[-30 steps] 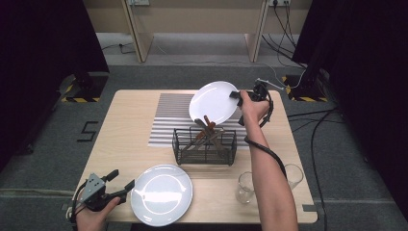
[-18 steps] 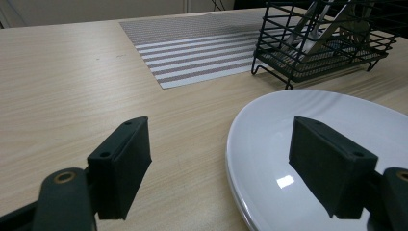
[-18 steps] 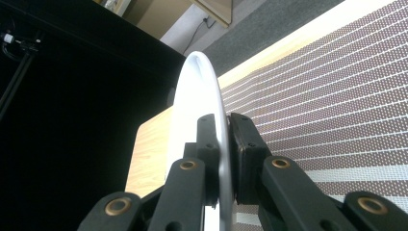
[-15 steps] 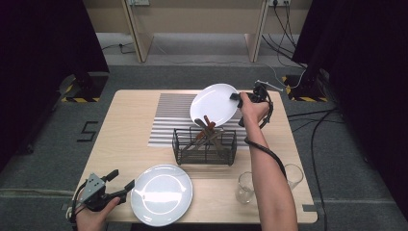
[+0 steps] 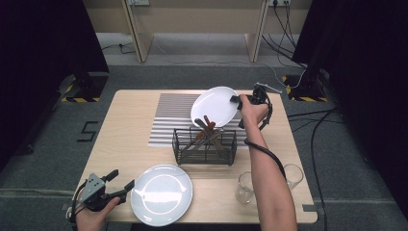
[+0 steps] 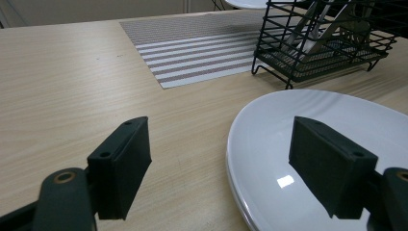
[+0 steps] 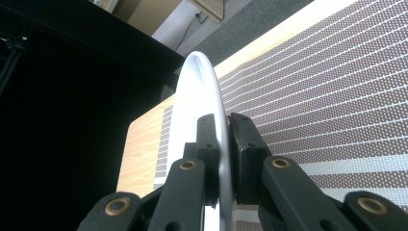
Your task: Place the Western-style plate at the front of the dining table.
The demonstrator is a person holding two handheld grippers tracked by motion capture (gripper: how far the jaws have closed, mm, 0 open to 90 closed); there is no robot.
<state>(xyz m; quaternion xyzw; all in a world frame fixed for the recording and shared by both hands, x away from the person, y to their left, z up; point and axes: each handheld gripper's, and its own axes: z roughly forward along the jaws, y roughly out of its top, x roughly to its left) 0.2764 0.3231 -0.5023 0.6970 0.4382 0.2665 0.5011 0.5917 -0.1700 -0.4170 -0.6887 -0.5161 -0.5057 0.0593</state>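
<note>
Right tongs [image 7: 221,144] clamp plate [image 7: 199,91] rim edge-on.

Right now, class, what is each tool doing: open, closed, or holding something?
Left tool: open, holding nothing, at the near plate's rim.
Right tool: closed on the raised plate's rim.

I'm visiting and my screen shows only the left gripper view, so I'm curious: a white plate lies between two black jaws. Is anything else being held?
Observer: Yes. The right gripper is shut on a second white plate, gripped by its rim and tilted above the striped mat.
Operator: I see a wire basket. What's in it?
Observer: Utensils with reddish-brown handles, leaning inside the wire basket.
Operator: Anything else on the table?
Observer: Two clear glasses stand near the front right corner, either side of the person's right forearm.
</note>
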